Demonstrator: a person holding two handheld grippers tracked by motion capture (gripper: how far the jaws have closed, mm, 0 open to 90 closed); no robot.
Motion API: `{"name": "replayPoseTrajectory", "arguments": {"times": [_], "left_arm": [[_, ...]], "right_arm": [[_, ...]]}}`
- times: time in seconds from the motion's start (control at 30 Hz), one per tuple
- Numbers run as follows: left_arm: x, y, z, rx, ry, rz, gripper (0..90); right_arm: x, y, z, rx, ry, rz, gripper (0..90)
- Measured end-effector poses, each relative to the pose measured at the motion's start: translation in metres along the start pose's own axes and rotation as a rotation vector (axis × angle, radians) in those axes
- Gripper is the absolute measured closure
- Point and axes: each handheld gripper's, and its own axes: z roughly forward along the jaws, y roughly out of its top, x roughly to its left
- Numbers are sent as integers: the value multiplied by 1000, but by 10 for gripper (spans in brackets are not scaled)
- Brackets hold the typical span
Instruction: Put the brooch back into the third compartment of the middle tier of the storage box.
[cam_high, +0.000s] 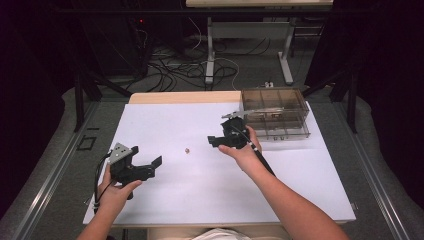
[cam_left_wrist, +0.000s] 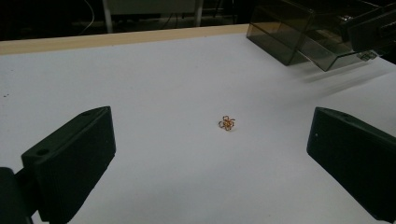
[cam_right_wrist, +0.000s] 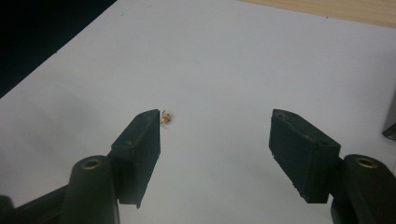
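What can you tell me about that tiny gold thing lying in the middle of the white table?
The gold trinket looks like thin wire bent into small loops, a bit like a flower, with an orange-gold shine. It lies alone on the white table, between the two hand-held tools and short of the smoky plastic box. Nothing touches it but the table.

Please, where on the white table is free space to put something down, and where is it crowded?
The white table is bare along its far-left part, behind the left gripper. The near strip is also free, between the two forearms. It is crowded at the far-right corner, where the right gripper hangs beside the clear plastic box. A small gold trinket lies mid-table.
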Motion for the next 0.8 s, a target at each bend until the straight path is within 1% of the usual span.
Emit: {"name": "replayPoseTrajectory", "arguments": {"times": [0.07, 0.1, 0.23, 0.3, 0.37, 0.4, 0.5, 0.53, 0.57, 0.63, 0.67, 0.8], "left_arm": [[0, 0, 0, 0, 0, 0, 16], [0, 0, 0, 0, -1, 0, 16], [0, 0, 0, 0, -1, 0, 16], [0, 0, 0, -1, -1, 0, 16], [0, 0, 0, 0, -2, 0, 16], [0, 0, 0, 0, -2, 0, 16], [0, 0, 0, 0, -2, -1, 16], [0, 0, 0, -1, -2, 0, 16], [0, 0, 0, -1, -2, 0, 16], [0, 0, 0, -1, -2, -1, 16], [0, 0, 0, -1, -2, -1, 16], [1, 0, 0, 0, -2, 4, 16]], "right_arm": [[3, 0, 5, 7, 3, -4, 348], [4, 0, 7, -2, 7, -4, 351], [8, 0, 13, 16, 13, -12, 361], [9, 0, 16, 14, 19, -12, 375], [10, 0, 19, 23, 23, -12, 383], [11, 1, 20, 43, 21, -13, 384], [13, 0, 24, 27, 28, -13, 390], [14, 1, 26, 38, 30, -10, 400], [15, 0, 28, 30, 34, -7, 403], [16, 0, 32, 31, 35, -13, 406], [17, -1, 33, 41, 35, -11, 409], [19, -2, 39, 40, 36, -11, 419]]}}
